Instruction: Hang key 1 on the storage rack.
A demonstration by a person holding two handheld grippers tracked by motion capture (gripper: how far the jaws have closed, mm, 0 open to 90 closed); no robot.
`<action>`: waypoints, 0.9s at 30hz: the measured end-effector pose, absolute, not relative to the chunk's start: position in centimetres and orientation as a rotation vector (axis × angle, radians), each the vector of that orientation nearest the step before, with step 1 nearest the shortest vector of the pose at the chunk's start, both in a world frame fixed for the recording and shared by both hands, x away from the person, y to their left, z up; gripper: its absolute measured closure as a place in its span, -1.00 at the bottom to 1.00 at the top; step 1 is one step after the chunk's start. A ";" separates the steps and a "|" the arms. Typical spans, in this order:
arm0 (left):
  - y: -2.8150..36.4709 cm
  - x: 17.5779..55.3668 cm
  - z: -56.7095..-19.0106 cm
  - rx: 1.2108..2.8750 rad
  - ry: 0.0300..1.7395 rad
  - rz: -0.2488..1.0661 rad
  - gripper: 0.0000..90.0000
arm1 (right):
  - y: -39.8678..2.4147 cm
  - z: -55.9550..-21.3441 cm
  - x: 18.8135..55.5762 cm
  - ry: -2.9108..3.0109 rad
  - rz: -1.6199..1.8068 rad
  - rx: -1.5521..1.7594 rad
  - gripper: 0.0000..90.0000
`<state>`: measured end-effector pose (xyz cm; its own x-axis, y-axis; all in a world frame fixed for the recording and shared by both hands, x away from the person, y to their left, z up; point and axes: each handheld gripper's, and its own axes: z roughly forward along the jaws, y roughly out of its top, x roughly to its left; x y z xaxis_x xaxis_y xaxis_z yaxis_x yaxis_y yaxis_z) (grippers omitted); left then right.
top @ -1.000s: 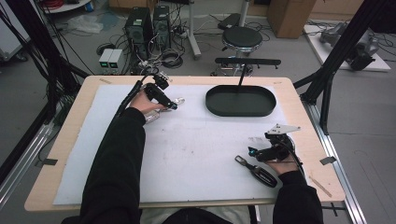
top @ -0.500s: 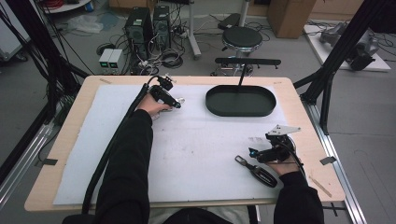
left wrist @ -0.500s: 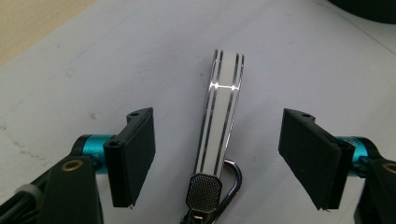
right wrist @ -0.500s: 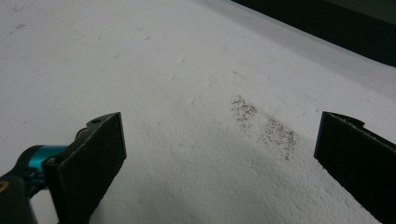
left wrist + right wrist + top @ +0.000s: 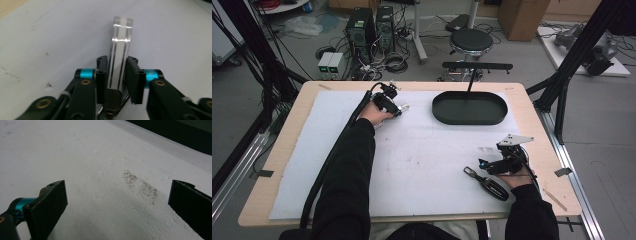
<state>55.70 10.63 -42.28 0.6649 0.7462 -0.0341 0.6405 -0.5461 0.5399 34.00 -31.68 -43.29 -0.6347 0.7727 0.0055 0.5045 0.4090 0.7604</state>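
My left gripper (image 5: 398,109) is at the far left-centre of the white mat, held by a hand in a black sleeve. In the left gripper view its jaws (image 5: 117,67) have just been closing and now press on a clear plastic rod (image 5: 121,45) with a knurled metal end, which points away along the jaws over the mat. My right gripper (image 5: 484,164) rests low at the near right, its jaws (image 5: 117,192) wide open over bare mat with nothing between them.
A black oval tray (image 5: 469,117) stands at the back, right of centre. A dark elongated tool (image 5: 489,184) lies on the white mat (image 5: 427,165) just beside my right hand. Grey smudges (image 5: 141,186) mark the mat ahead of the right gripper.
The left gripper's jaws have closed on the clear rod, and the hand has shifted only slightly. The right hand has kept still.
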 end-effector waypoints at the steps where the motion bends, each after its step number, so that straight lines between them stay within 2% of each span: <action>1: 10.5 55.6 -42.3 2.362 1.071 0.282 0.66 | -31.7 -43.3 34.0 2.326 1.073 1.103 -0.97; 6: 10.2 55.3 -42.3 2.397 1.010 0.327 0.67 | -31.7 -43.2 34.0 2.320 1.074 1.106 -0.97; 14: 10.4 54.9 -41.1 2.413 0.953 0.327 0.67 | -31.8 -43.2 34.0 2.315 1.083 1.105 -0.97; 27: 12.2 53.3 -34.9 2.217 0.937 0.369 0.67 | -31.2 -43.2 34.1 2.339 1.105 1.091 -0.97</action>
<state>53.27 12.22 -34.94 0.6989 0.7152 -0.0071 0.5186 -0.4999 0.6937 34.07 -31.23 -43.24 -0.6509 0.7588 0.0241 0.5007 0.4052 0.7650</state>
